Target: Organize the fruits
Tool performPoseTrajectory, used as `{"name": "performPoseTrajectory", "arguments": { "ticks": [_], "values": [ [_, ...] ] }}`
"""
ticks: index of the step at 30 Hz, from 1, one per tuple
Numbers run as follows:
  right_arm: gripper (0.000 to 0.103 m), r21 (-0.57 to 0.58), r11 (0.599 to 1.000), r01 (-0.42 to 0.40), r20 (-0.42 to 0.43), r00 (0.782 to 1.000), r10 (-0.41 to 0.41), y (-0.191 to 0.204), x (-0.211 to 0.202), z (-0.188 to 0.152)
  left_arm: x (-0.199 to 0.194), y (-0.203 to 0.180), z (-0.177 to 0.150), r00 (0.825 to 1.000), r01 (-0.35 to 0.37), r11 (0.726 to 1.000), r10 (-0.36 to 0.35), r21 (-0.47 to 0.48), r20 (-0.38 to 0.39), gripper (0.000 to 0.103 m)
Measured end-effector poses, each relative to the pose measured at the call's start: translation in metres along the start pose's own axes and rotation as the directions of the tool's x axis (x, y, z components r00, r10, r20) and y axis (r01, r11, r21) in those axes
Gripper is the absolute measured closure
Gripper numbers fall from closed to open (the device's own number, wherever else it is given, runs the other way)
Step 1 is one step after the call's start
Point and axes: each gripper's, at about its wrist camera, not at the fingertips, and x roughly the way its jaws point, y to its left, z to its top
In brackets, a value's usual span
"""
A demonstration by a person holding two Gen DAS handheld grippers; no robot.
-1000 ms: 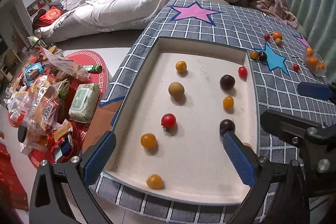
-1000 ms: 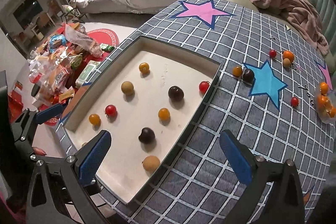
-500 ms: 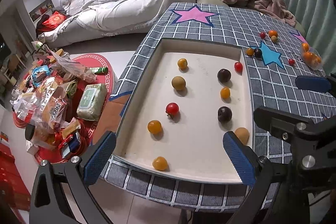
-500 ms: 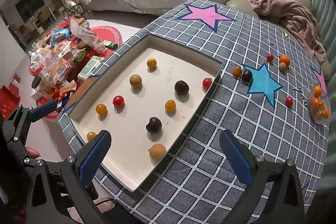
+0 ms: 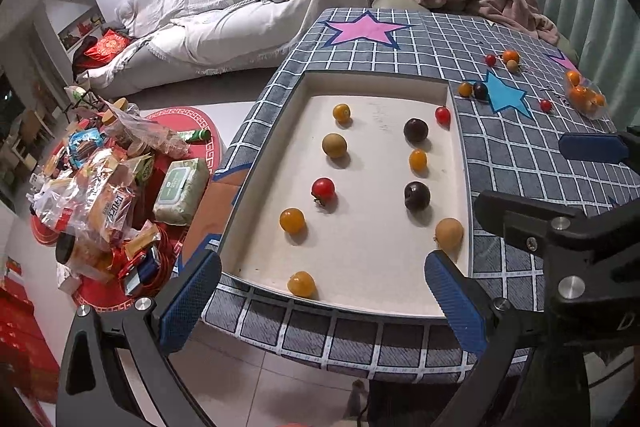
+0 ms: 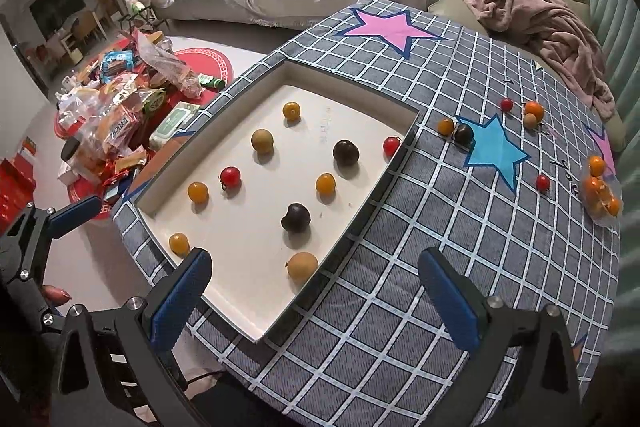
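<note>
A shallow white tray (image 5: 376, 259) (image 6: 256, 275) sunk in the grid-patterned table holds several small fruits: yellow, red, dark purple and tan ones, such as a red tomato (image 5: 323, 188) (image 6: 231, 177) and a dark plum (image 5: 417, 195) (image 6: 296, 218). More fruits lie loose on the cloth by the blue star (image 5: 505, 95) (image 6: 495, 149). My left gripper (image 5: 320, 301) hovers open above the tray's near edge, holding nothing. My right gripper (image 6: 316, 301) is open too, over the tray's near right corner, and it shows at the right in the left wrist view (image 5: 588, 147).
A clear bag of orange fruits (image 5: 585, 94) (image 6: 601, 193) sits at the table's far right. A pink blanket (image 6: 548, 23) lies on the chair behind. Snack packets (image 5: 100, 187) are piled on the floor to the left, before a white sofa (image 5: 240, 7).
Both grippers have pulled back and up from the tray, so more of the table's near edge and the floor shows. The fruits have not moved.
</note>
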Motion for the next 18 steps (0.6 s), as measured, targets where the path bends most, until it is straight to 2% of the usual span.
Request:
{"name": "performPoseTrajectory", "arguments": {
  "ticks": [18],
  "values": [
    [0.000,0.010,0.999,-0.033,0.027,0.999,0.032,-0.003,-0.010,-0.006,-0.012,-0.010,-0.002,0.999,-0.025,1.000,0.024,0.011,0.024,0.001]
  ]
}}
